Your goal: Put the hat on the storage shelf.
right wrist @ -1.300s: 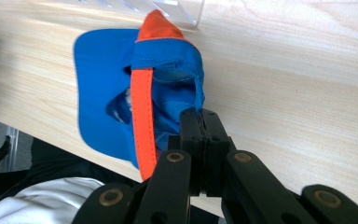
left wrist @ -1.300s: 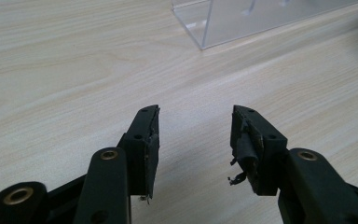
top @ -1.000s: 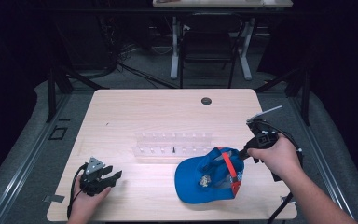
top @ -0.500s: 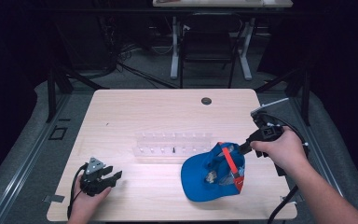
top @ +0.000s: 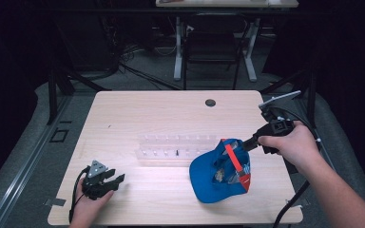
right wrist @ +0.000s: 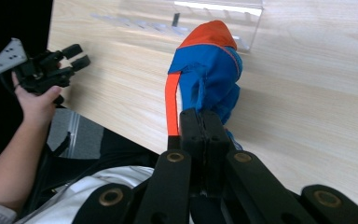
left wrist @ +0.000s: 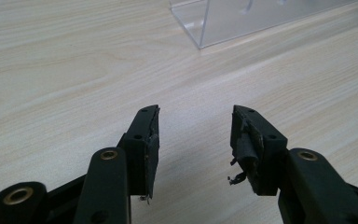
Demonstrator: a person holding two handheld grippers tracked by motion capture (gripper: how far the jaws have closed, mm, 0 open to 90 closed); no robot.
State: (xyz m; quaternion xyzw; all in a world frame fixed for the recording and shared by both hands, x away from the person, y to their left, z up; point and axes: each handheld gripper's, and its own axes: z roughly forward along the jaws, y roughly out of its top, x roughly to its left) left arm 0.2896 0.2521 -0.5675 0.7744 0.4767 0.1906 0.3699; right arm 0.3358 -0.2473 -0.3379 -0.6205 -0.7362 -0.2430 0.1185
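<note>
The right gripper (top: pixel 250 143) has its jaws clamped tight on the rear edge of a blue cap (top: pixel 218 172), beside the cap's orange strap (top: pixel 233 157). In the right gripper view the two black jaws press together with blue cloth pinched between them, and the cap (right wrist: pixel 212 70) hangs away from them over the worktop (right wrist: pixel 307 93), its orange-lined brim farthest from the jaws. From above, the cap sits at the near right of the worktop (top: pixel 171 114), opening upward, tilted up toward the gripper, just beside a clear plastic rack (top: pixel 176 148). The left gripper (top: pixel 105 181) rests at the near left corner, well apart from the cap, its jaws spread open with nothing between them; bare wood shows in the gap, with the rack's corner (left wrist: pixel 223 23) beyond.
</note>
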